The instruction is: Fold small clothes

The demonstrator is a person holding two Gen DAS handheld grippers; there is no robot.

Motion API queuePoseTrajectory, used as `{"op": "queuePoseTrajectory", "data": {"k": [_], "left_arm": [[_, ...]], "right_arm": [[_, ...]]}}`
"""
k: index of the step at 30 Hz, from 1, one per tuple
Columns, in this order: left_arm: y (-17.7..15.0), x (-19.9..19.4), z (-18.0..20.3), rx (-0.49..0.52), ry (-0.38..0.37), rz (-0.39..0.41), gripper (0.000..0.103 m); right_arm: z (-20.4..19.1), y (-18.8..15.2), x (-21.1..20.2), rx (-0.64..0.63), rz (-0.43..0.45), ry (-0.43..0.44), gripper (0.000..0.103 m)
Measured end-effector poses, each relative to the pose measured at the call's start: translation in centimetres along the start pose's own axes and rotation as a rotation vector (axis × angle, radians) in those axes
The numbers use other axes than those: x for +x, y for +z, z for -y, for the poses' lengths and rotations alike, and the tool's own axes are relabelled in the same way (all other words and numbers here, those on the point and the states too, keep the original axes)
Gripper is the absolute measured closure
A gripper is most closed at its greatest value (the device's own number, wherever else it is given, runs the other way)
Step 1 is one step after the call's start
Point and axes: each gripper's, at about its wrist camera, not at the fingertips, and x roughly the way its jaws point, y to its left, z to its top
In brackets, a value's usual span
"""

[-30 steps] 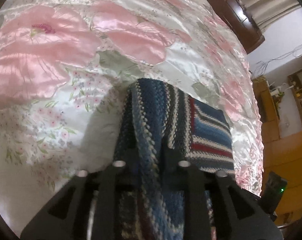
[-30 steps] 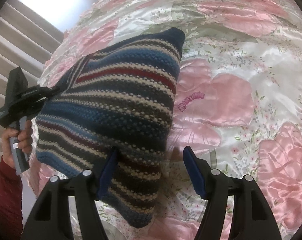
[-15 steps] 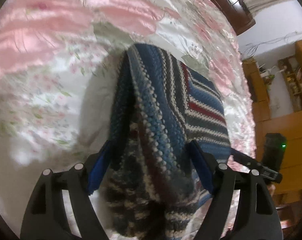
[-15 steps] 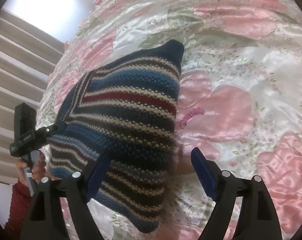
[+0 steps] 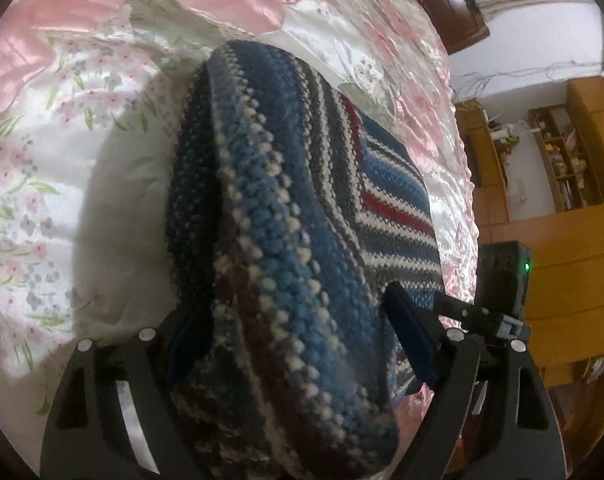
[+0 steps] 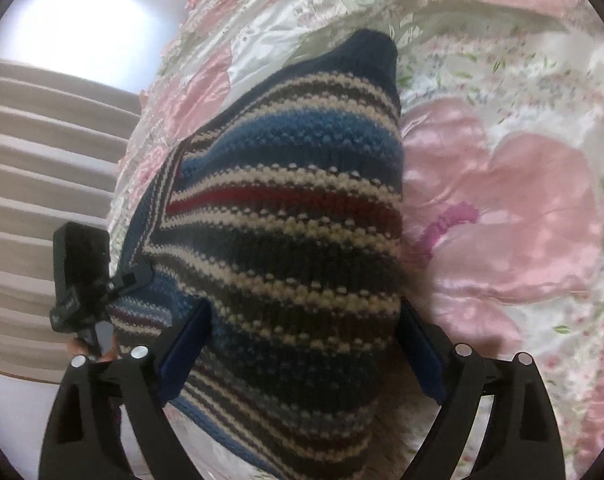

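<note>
I am holding a two-finger gripper in each hand over a folded knit garment striped in blue, cream, grey and dark red [image 5: 286, 216], which is lying on a glossy satin bedspread printed with large pink flowers [image 5: 62, 168].

My left gripper [image 5: 298, 344] is sitting with its black fingers spread wide, the blue pads [image 5: 407, 336] standing on either side of a thick rolled edge of the knit; the cloth is bulging up between them, and the right pad is standing apart from it. I cannot tell whether the left pad, half hidden behind the fold, is touching the wool.

My right gripper [image 6: 302, 356] is likewise spread apart, its blue-padded fingers [image 6: 421, 354] flanking the near corner of the garment, which is filling the gap between them. I cannot tell whether it is resting on the bed there or being lifted.

In the right wrist view, the left gripper is showing at the garment's left edge, with fingertips of my hand [image 6: 78, 350] just beneath its black body. Beyond the bed, pale pleated curtains [image 6: 42, 168] are hanging; in the left wrist view, wooden shelving [image 5: 561, 160] is standing along the wall.
</note>
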Motion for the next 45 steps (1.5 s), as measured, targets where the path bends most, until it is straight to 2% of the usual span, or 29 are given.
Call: {"op": "queuePoseTrajectory", "data": {"k": [2, 3, 4, 5, 8, 14, 20, 29, 34, 37, 42, 45], "left_arm": [[-0.1, 0.2, -0.2, -0.009, 0.02, -0.009, 0.052], [-0.2, 0.2, -0.4, -0.027, 0.014, -0.009, 0.056], [-0.4, 0.1, -0.9, -0.06, -0.033, -0.005, 0.064], [-0.6, 0.0, -1.2, -0.084, -0.066, -0.003, 0.067], [-1.2, -0.2, -1.4, -0.105, -0.098, 0.018, 0.07], [-3.5, -1.3, 0.6, -0.089, -0.161, 0.076, 0.072], [-6.8, -2.1, 5.5, -0.01, -0.191, 0.085, 0.072], [-11.5, 0.1, 13.5, 0.068, -0.232, 0.048, 0.072], [-13.8, 3.0, 18.0, 0.13, -0.222, 0.028, 0.072], [-14.7, 5.1, 18.7, 0.171, -0.175, 0.008, 0.072], [-16.0, 9.2, 16.8, 0.216, -0.04, -0.019, 0.07], [-16.5, 10.0, 14.0, 0.188, -0.006, -0.022, 0.068]], "right_arm": [[0.1, 0.0, 0.4, 0.013, 0.0, 0.015, 0.019], [-0.1, 0.0, 0.3, 0.01, 0.003, 0.017, 0.022], [-0.2, -0.1, 0.2, 0.004, 0.008, 0.021, 0.031], [-0.4, -0.3, -0.2, -0.005, 0.019, 0.032, 0.038], [-0.7, -0.6, -1.0, -0.013, 0.032, 0.043, 0.046], [-2.0, -1.9, -4.4, -0.064, 0.081, 0.091, 0.051], [-2.2, -4.4, -8.9, -0.113, 0.114, 0.105, 0.051], [1.6, -8.7, -17.2, -0.1, 0.149, 0.067, 0.051], [5.5, -10.9, -20.1, -0.072, 0.16, 0.032, 0.051], [8.1, -11.7, -20.1, -0.03, 0.152, 0.006, 0.051], [12.4, -13.9, -17.2, 0.033, 0.117, -0.037, 0.047], [13.8, -14.4, -16.1, 0.059, 0.133, 0.014, 0.045]]}}
